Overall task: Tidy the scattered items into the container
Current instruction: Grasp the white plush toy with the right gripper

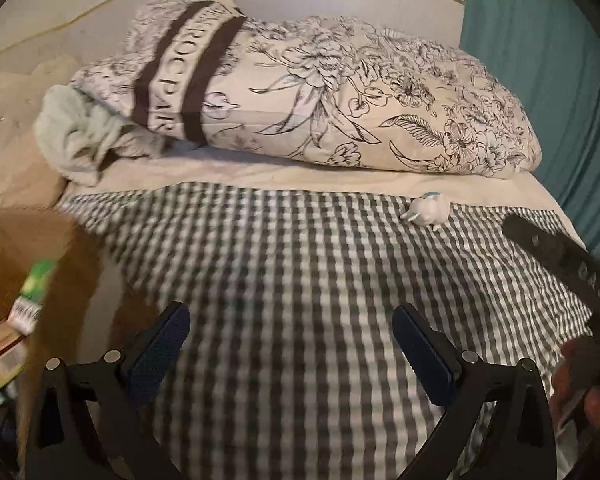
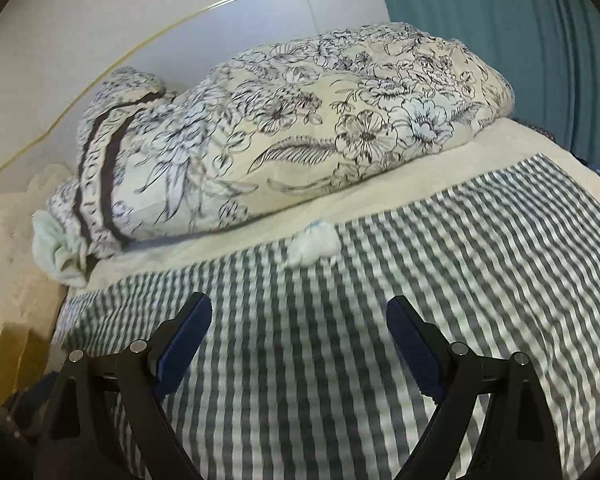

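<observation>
While we hover over the checked cloth point(image 1: 300, 280), left gripper point(image 1: 290, 332) gaping empty, right gripper point(image 2: 299, 322) likewise wide, small white figurine point(image 2: 314, 242) at twelve o'clock, cardboard box point(image 1: 24, 248) at nine.

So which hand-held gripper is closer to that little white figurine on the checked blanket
Right, probably. The right hand-held gripper points almost straight at the white figurine, just ahead of its open fingers. The left hand-held gripper sees it farther ahead and off to the right.
</observation>
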Demonstrator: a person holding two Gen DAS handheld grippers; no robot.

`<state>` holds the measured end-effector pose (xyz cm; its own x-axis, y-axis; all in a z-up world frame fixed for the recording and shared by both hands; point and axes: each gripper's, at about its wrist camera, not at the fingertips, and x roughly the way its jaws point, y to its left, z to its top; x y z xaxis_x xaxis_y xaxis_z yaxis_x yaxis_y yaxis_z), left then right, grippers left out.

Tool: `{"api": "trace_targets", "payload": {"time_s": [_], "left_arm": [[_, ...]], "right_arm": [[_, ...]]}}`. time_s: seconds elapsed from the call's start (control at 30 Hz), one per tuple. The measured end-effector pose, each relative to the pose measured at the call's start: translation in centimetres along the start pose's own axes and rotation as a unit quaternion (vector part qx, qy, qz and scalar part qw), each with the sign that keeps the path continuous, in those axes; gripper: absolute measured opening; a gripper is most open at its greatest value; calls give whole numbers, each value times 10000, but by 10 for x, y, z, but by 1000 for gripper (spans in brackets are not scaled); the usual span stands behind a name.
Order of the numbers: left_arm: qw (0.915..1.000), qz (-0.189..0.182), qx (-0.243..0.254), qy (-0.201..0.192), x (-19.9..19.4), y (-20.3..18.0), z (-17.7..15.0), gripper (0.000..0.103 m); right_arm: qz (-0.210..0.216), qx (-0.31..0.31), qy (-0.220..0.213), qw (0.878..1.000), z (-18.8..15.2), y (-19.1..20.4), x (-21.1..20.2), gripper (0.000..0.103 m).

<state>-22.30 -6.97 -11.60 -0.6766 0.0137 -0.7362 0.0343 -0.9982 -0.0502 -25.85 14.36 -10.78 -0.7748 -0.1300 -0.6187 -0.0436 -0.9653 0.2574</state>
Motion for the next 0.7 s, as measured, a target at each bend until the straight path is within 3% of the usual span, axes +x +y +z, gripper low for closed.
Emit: {"api": "trace_targets", "payload": {"time_s": [0.5,0.57,0.7], "left_arm": [[9977,171,-576,315,108,12,30,103],[9970,263,-663,288,119,15,32,103],[9956,372,-788,346,141,16,33,103]], "right_arm": [[-626,230,149,9977,40,-10,130,90],[-760,318,127,9965,41,-14,144,90],[-625,308,367,9969,23,-17,170,90]]}}
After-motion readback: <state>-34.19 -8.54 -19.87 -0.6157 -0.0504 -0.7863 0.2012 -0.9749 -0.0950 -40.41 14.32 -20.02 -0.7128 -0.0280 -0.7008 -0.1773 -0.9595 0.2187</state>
